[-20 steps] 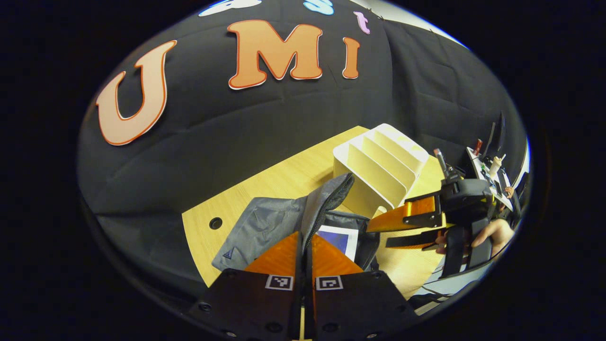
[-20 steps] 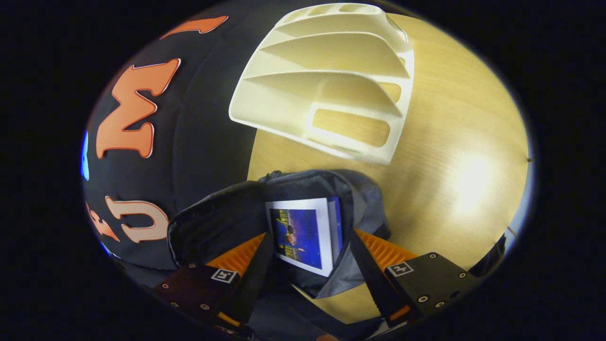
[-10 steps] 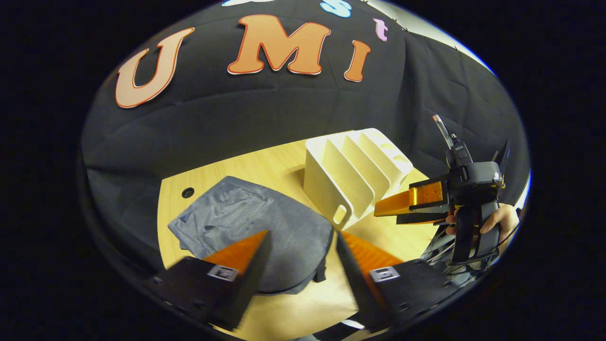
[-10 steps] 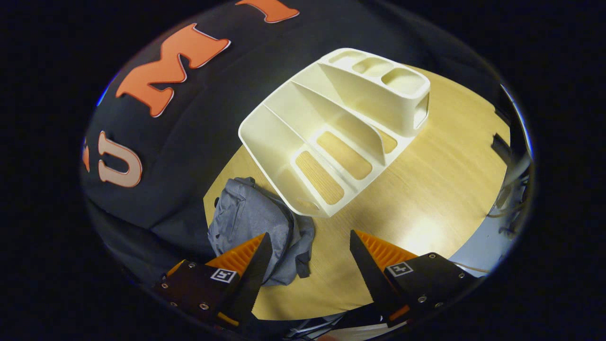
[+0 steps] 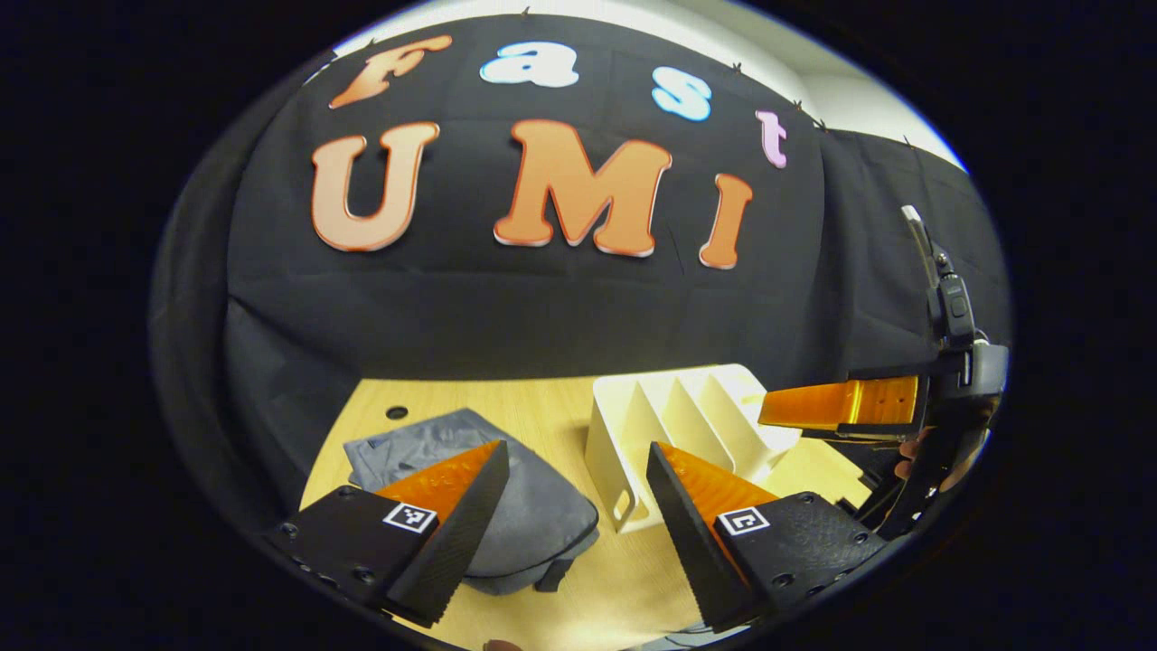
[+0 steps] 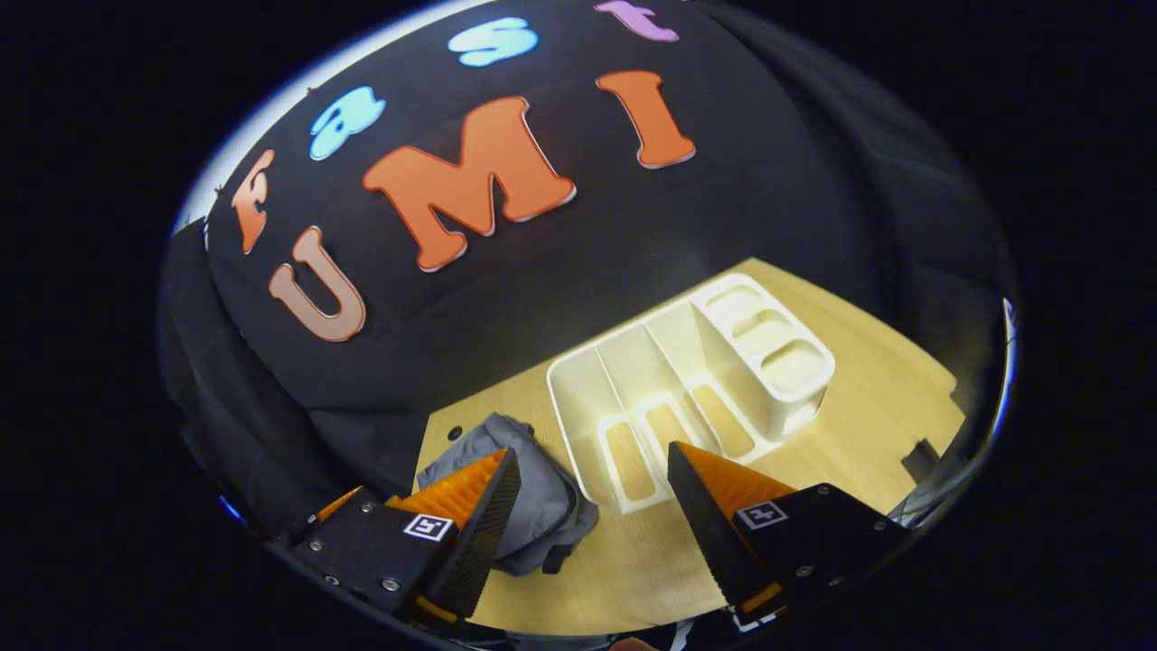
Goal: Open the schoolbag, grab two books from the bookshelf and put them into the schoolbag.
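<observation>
The grey schoolbag (image 5: 533, 511) (image 6: 542, 497) lies flat on the wooden table, its flap down, no book showing. Just to its right stands the cream bookshelf (image 5: 673, 425) (image 6: 696, 380), its slots holding nothing. My left gripper (image 5: 576, 506) hovers open above the table's near edge, one finger over the bag, the other in front of the shelf. My right gripper (image 6: 592, 502) is open too, raised over the gap between bag and shelf. In the left gripper view the right gripper (image 5: 845, 411) appears far right, held by a hand (image 5: 913, 448).
The wooden table (image 6: 859, 407) has bare surface to the right of the shelf, with a notch at its right edge. A round cable hole (image 5: 396, 412) sits near the table's far left. The black cloth wall rises directly behind table and shelf.
A second ago my left gripper was shut on the bag's opening with a blue book inside. It let go, the bag fell flat, and both grippers drew back and up.
</observation>
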{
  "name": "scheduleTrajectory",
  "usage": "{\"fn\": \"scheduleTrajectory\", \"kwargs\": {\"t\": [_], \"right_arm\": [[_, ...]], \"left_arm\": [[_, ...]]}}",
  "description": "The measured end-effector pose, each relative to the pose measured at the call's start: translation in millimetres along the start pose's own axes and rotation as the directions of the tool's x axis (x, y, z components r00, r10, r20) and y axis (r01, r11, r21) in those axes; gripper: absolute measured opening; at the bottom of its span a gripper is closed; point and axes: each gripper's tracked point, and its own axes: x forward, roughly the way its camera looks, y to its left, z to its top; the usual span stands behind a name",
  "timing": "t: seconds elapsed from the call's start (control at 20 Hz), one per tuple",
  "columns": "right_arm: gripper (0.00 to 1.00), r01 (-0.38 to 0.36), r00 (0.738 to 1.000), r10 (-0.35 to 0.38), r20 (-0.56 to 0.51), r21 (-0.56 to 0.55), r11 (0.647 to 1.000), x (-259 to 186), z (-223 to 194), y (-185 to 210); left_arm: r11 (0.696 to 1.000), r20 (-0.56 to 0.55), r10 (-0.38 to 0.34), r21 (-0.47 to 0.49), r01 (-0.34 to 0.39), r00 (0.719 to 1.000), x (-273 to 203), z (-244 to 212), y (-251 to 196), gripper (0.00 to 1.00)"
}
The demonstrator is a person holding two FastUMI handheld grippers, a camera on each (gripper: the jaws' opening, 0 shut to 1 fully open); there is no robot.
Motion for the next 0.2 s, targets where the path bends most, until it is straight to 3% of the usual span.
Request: {"fn": "scheduleTrajectory", "kwargs": {"t": [0.2], "right_arm": [[0.97,0.024,0.973,0.009,0.231,-0.136,0.990,-31.0,48.6,-16.5]], "left_arm": [[0.995,0.198,0.090,0.028,-0.097,0.976,-24.2,43.7,-10.2,0.96]]}}
